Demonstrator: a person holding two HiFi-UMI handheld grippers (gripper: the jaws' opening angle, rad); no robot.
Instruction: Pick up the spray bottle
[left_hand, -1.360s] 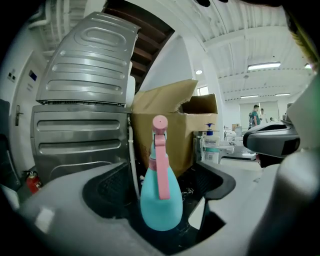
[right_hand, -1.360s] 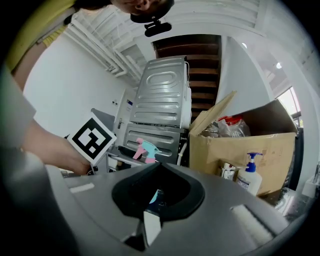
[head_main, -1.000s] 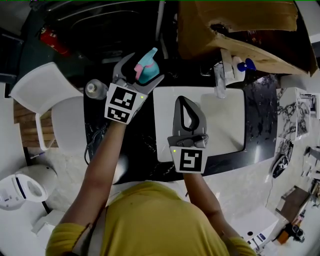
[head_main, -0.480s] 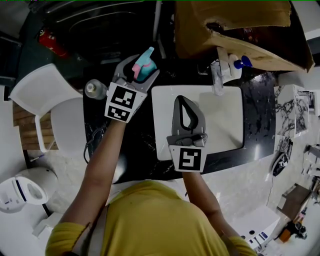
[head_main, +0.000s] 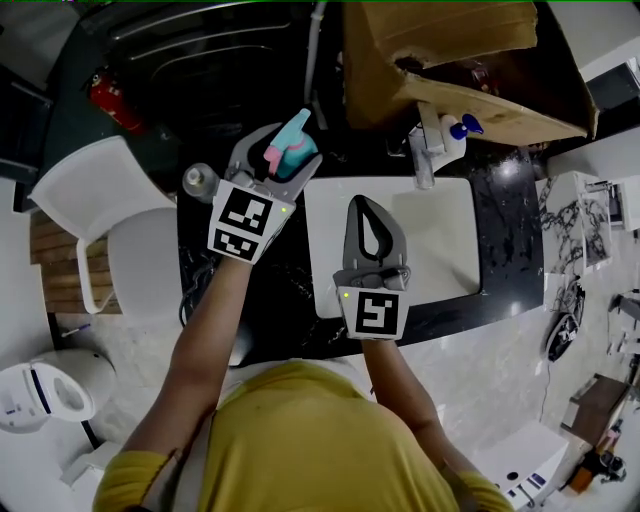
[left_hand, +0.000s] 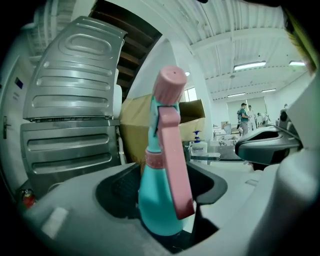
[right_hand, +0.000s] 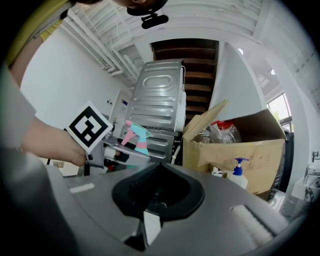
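The spray bottle (head_main: 288, 140) has a teal body and a pink trigger head. My left gripper (head_main: 283, 152) is shut on its body and holds it upright above the dark counter (head_main: 290, 290), left of the white basin (head_main: 440, 250). In the left gripper view the spray bottle (left_hand: 160, 200) fills the gap between the jaws, with both pads against its sides. My right gripper (head_main: 368, 203) hangs over the basin with its jaws together and nothing in them. From the right gripper view the held spray bottle (right_hand: 134, 137) shows to the left of my right gripper (right_hand: 160, 172).
An open cardboard box (head_main: 450, 50) stands behind the basin, with a pump bottle (head_main: 455, 130) and a faucet (head_main: 425, 155) in front of it. A clear bottle (head_main: 200, 180) stands left of my left gripper. A white chair (head_main: 90, 200) and a red extinguisher (head_main: 105, 95) are further left.
My left gripper's jaws have closed in on the spray bottle and risen with it. The right gripper has shifted only slightly.
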